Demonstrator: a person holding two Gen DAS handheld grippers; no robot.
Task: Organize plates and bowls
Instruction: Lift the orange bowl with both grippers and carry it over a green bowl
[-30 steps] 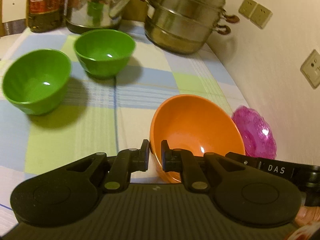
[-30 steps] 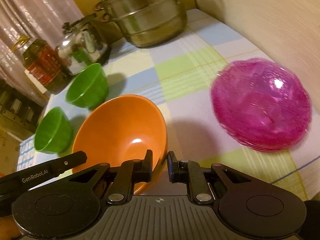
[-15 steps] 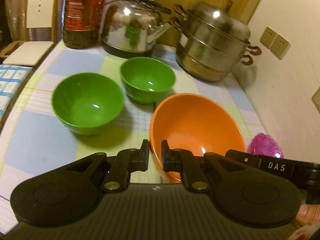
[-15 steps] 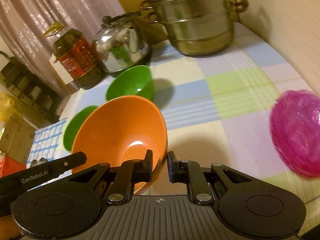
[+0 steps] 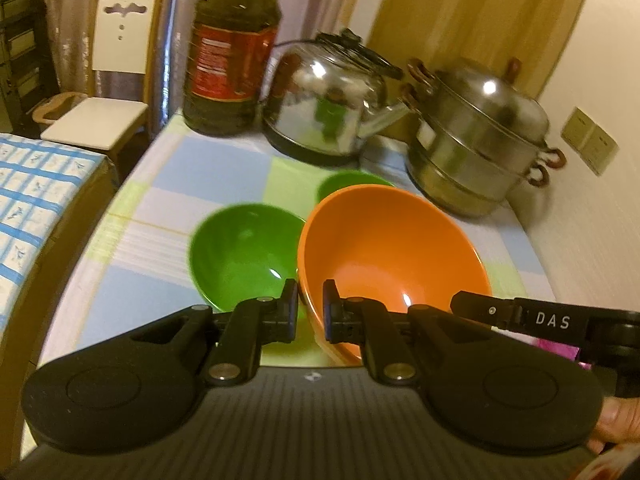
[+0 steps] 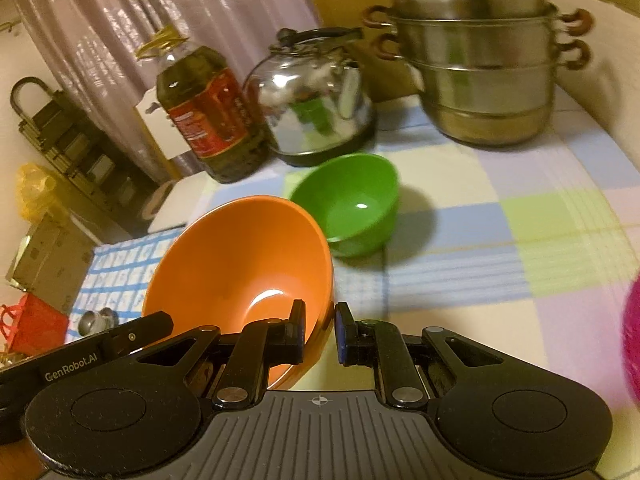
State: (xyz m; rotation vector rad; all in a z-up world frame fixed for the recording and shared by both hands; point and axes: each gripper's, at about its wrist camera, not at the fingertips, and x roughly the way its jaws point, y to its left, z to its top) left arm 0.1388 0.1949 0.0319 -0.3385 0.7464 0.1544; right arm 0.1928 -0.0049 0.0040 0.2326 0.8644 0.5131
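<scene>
**Orange bowl held by both grippers over the table**

L gripper (image 5: 310, 306) is clamped on the near-left rim of the orange bowl (image 5: 394, 248); R gripper (image 6: 320, 328) is clamped on its near-right rim, one finger inside the bowl, one outside. Bowl sits tilted, clear of the checked tablecloth (image 6: 500, 240).

Near green bowl (image 5: 244, 252) stands just left of the orange one in the L view, partly behind its rim. Far green bowl (image 6: 352, 200) stands upright on the cloth beyond, in front of the kettle (image 6: 312, 96).

Far side, L to R: oil bottle (image 5: 230, 60), kettle, steamer pot (image 6: 476, 56). Pink plate (image 6: 632, 336) shows at the R edge, blurred. A white chair (image 5: 112, 80) stands off the far-left corner.
</scene>
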